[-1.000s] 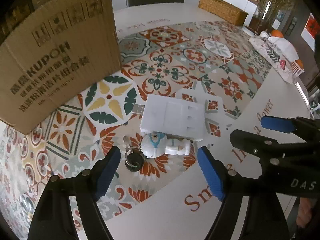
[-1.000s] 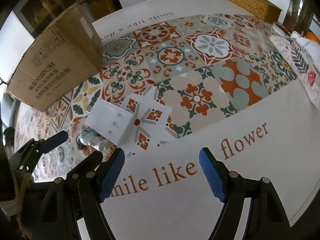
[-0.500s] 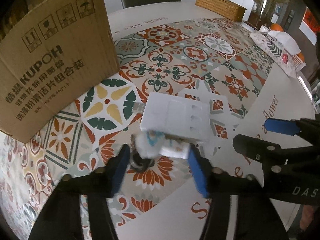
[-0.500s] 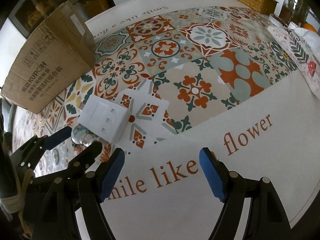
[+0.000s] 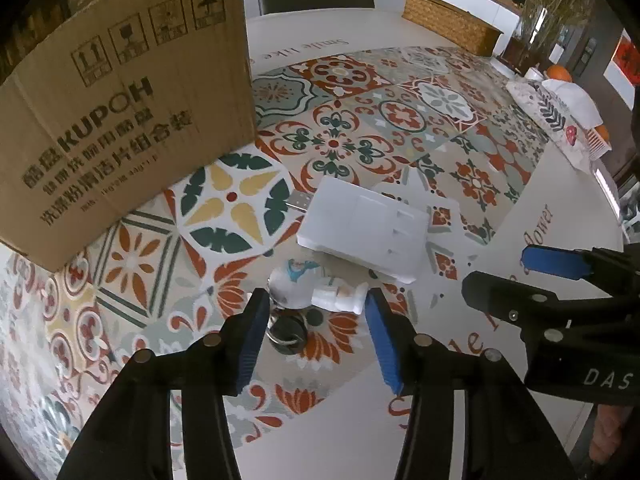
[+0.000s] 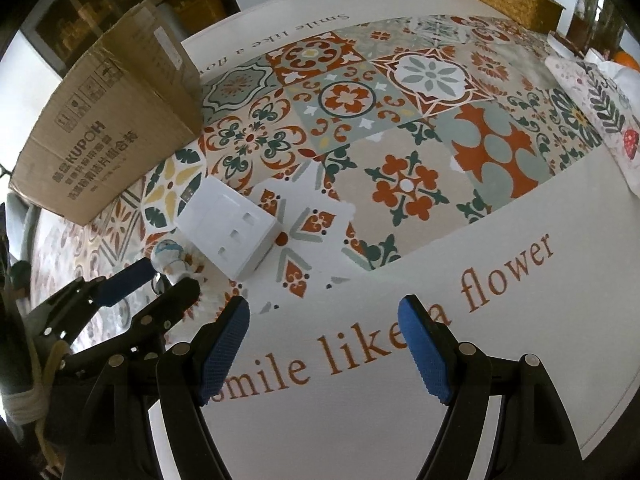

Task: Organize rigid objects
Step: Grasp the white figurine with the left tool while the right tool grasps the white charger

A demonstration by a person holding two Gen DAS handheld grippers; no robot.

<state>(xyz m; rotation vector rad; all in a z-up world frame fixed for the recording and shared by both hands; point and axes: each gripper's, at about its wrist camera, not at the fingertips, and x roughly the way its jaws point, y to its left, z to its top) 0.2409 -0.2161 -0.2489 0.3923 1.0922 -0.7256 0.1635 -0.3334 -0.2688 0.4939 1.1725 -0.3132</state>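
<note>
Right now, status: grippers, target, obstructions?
Left gripper open, straddling astronaut keychain figure, not clamped. Right gripper open, empty, over bare tablecloth. White adapter block sits close behind the figure.

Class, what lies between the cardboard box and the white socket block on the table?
Only bare patterned tablecloth separates the cardboard box and white socket block; the left wrist view shows it.
</note>
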